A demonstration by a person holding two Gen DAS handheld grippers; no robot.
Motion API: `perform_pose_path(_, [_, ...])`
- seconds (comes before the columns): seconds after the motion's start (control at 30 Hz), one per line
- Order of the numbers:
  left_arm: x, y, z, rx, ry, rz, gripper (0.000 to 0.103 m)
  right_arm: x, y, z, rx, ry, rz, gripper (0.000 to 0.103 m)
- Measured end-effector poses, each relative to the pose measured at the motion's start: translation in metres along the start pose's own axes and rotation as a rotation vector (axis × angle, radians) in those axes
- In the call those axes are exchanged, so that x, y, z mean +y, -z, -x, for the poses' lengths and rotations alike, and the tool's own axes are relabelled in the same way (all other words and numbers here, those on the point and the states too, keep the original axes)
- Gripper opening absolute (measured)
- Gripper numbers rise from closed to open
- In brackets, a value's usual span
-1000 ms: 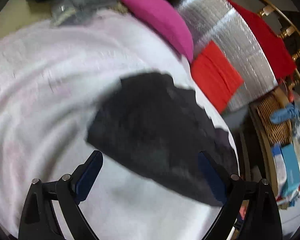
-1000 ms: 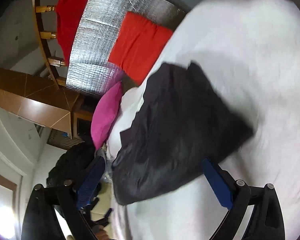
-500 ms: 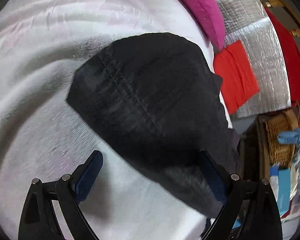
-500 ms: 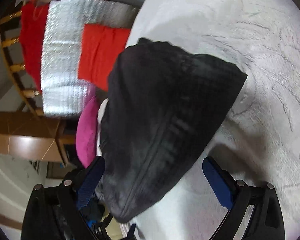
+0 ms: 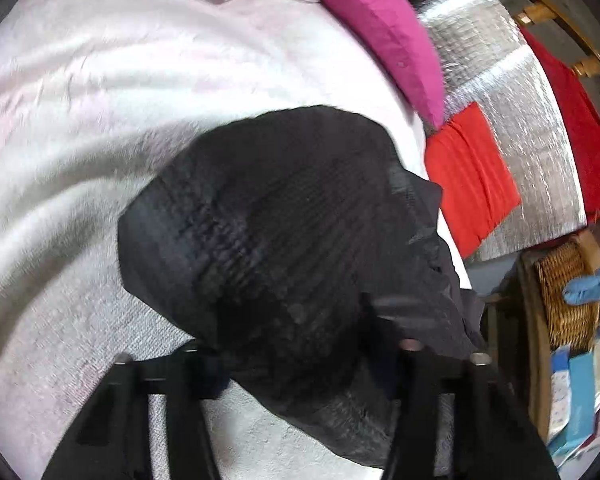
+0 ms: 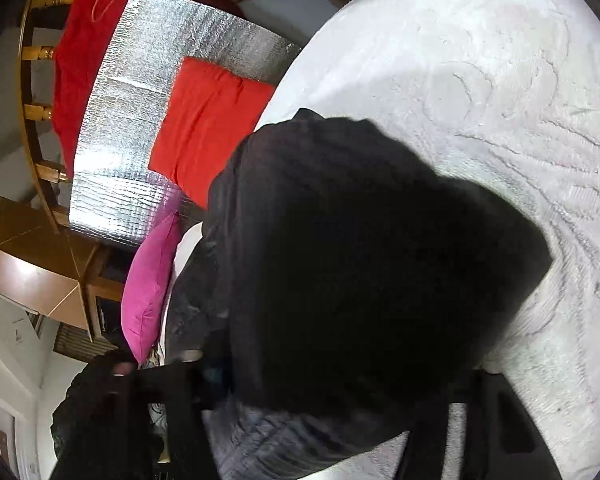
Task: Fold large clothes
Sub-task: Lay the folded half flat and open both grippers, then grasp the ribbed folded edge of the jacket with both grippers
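White textured bedspread (image 5: 80, 128) covers the bed, and your dark ribbed garment (image 5: 284, 232) lies bunched near its far edge, beside the magenta pillow (image 5: 384, 32). You're at the grasping step: both tongs, left gripper (image 5: 296, 356) and right gripper (image 6: 332, 376), have just been closing with the cloth's near edge between them. Whether they pinch yet, I cannot tell. Both point downward; next, lift and spread.

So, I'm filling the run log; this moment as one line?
stage: gripping | black garment on white bedspread | left tool, right tool: jaws just closing, garment between
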State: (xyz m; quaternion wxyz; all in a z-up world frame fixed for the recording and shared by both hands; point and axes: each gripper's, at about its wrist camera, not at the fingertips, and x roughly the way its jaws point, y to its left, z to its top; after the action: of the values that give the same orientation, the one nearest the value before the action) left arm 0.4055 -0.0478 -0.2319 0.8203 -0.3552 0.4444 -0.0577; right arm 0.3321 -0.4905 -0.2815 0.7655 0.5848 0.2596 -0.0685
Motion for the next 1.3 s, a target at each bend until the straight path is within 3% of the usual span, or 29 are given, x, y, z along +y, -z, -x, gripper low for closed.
perform_pose_path(0.1, [-0.018, 0.006, 0.018, -0.052, -0.015, -0.096, 0.027, 0.013, 0.003, 0.012, -0.020, 0.000, 0.061, 0.042])
perform_pose_path(0.17, [-0.022, 0.010, 0.031, -0.065, -0.018, -0.119, 0.025, 0.024, 0.008, 0.027, -0.040, -0.001, 0.113, 0.041])
perform_pose_path(0.3, [-0.007, 0.021, 0.058, -0.012, -0.010, -0.128, 0.025, 0.029, 0.022, 0.062, -0.030, -0.004, 0.129, 0.041])
perform_pose_path(0.53, [0.027, 0.070, 0.109, -0.008, -0.065, -0.203, 0.026, -0.003, 0.066, 0.129, 0.038, 0.016, 0.163, 0.041])
perform_pose_path(0.6, [0.031, 0.078, 0.105, 0.006, -0.092, -0.235, 0.033, -0.017, 0.076, 0.134, 0.062, 0.029, 0.135, 0.043])
perform_pose_path(0.73, [0.033, 0.070, 0.081, 0.081, -0.147, -0.236, 0.048, -0.043, 0.075, 0.121, 0.149, 0.089, 0.041, 0.063])
perform_pose_path(0.8, [0.039, 0.069, 0.091, 0.125, -0.132, -0.230, 0.058, -0.046, 0.073, 0.126, 0.181, 0.099, 0.000, 0.070])
perform_pose_path(0.87, [0.052, 0.072, 0.111, 0.143, -0.120, -0.230, 0.062, -0.042, 0.075, 0.145, 0.195, 0.090, 0.034, 0.080])
perform_pose_path(0.93, [0.065, 0.074, 0.138, 0.137, -0.129, -0.248, 0.065, -0.041, 0.078, 0.166, 0.212, 0.103, 0.082, 0.082])
perform_pose_path(1.03, [0.063, 0.068, 0.179, 0.041, -0.206, -0.345, 0.066, -0.027, 0.081, 0.201, 0.268, 0.167, 0.256, 0.082])
perform_pose_path(1.13, [0.042, 0.049, 0.206, -0.100, -0.255, -0.443, 0.072, 0.000, 0.074, 0.224, 0.258, 0.144, 0.392, 0.082])
perform_pose_path(1.2, [0.019, 0.035, 0.203, -0.150, -0.246, -0.486, 0.082, 0.027, 0.066, 0.223, 0.224, 0.106, 0.452, 0.082])
perform_pose_path(1.3, [-0.019, 0.017, 0.169, -0.147, -0.245, -0.545, 0.083, 0.063, 0.055, 0.201, 0.166, 0.094, 0.562, 0.082])
